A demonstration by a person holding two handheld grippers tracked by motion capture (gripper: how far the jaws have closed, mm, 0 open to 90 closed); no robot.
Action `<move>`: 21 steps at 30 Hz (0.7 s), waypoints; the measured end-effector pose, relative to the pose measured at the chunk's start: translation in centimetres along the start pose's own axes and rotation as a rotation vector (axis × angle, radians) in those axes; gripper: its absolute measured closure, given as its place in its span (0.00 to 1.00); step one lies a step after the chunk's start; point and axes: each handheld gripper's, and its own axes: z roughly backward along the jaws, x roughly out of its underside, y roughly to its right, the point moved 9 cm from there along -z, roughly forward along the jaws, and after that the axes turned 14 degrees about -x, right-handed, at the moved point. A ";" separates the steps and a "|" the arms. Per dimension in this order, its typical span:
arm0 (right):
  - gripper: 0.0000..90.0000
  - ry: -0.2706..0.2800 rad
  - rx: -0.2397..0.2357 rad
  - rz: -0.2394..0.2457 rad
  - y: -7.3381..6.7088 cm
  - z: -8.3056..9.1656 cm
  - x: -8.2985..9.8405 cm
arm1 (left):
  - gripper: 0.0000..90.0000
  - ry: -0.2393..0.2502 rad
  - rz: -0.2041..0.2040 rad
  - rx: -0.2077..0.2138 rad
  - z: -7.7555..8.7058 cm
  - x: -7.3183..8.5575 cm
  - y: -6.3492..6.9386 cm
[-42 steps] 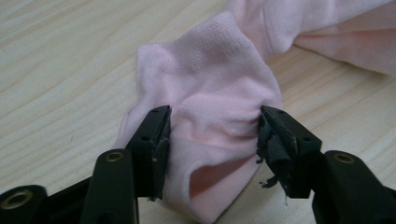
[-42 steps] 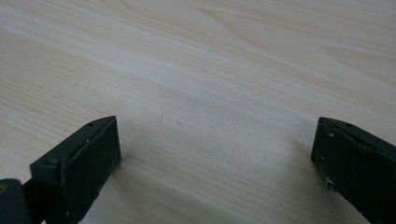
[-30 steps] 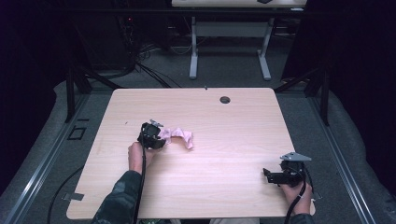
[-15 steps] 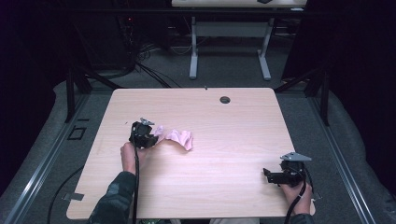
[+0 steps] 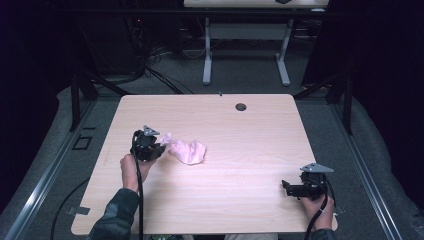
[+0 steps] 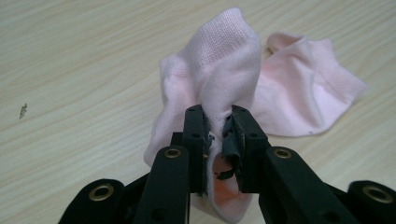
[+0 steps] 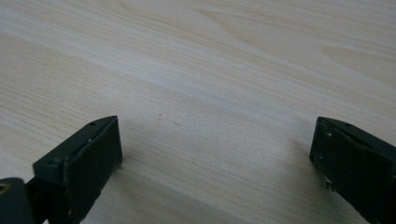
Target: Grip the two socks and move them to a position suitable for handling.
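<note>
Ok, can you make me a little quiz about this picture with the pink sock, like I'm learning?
1. True or false: the left tool is shut on the pink sock.
2. Multiple choice: the right tool is
A) holding the sock
B) open, with nothing in it
C) resting in the round hole
3. Fill in the missing word: the free end of the sock lies on the wooden ____.

Key: 1 true; 2 B; 3 table.
</note>
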 end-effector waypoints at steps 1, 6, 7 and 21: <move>0.02 -0.001 0.000 0.000 0.0 0.0 0.0 | 0.86 0.004 -0.007 0.007 0.4 0.0 0.2; 0.02 -0.002 0.001 -0.002 0.0 0.0 0.0 | 0.87 0.037 -0.027 0.031 2.3 -0.3 1.4; 0.02 -0.002 0.001 -0.002 0.0 0.0 0.0 | 0.86 0.037 -0.027 0.031 2.3 -0.3 1.4; 0.02 -0.002 0.002 -0.003 0.0 0.0 0.0 | 0.86 0.091 -0.113 0.168 6.5 0.6 7.4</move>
